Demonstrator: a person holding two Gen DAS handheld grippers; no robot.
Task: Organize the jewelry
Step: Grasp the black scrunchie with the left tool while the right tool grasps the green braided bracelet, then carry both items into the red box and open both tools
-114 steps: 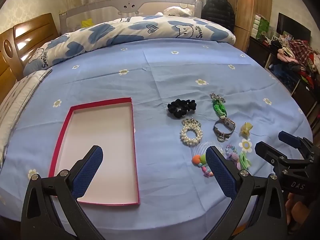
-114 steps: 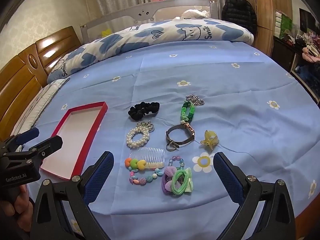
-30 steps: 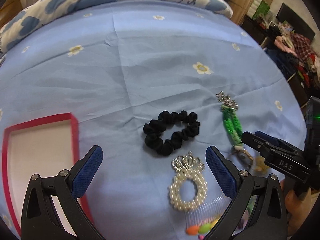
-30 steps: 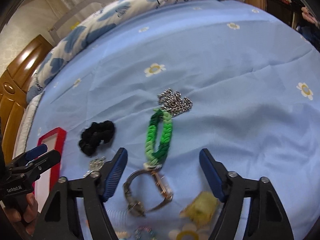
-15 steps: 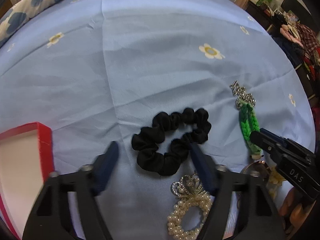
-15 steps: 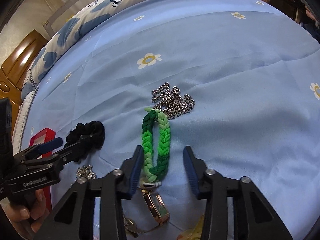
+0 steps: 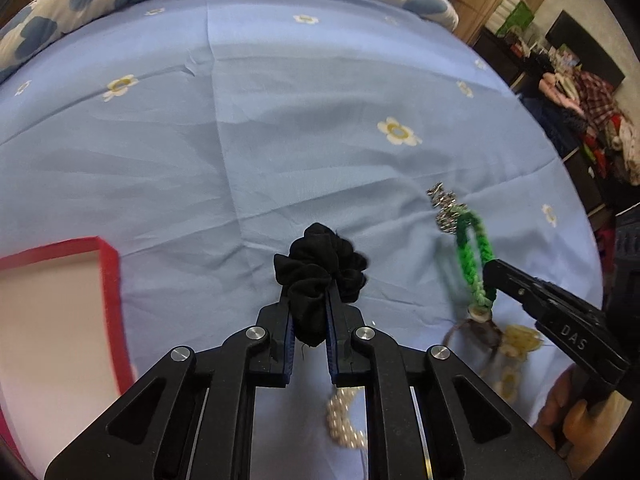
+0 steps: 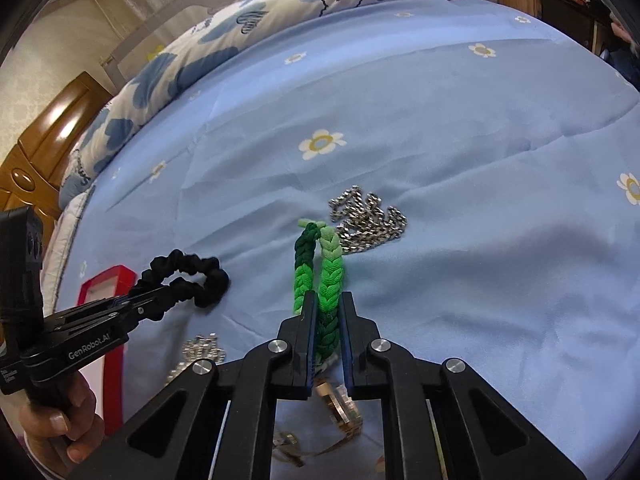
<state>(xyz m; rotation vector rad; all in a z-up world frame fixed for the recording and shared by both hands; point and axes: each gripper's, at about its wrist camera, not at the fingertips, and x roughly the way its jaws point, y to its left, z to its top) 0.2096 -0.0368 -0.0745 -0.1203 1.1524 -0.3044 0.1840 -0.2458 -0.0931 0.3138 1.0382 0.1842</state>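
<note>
Left gripper clamped on black scrunchie, red tray at frame left; right gripper pinching green braid.

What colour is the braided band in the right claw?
Green, shading dark to pale; the band shows best in the right wrist view.

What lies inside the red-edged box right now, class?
The visible part of the red-edged box shows only a bare pale floor, with no jewelry on it. The rest runs out of frame or sits behind the left gripper, so that part cannot be checked.
</note>
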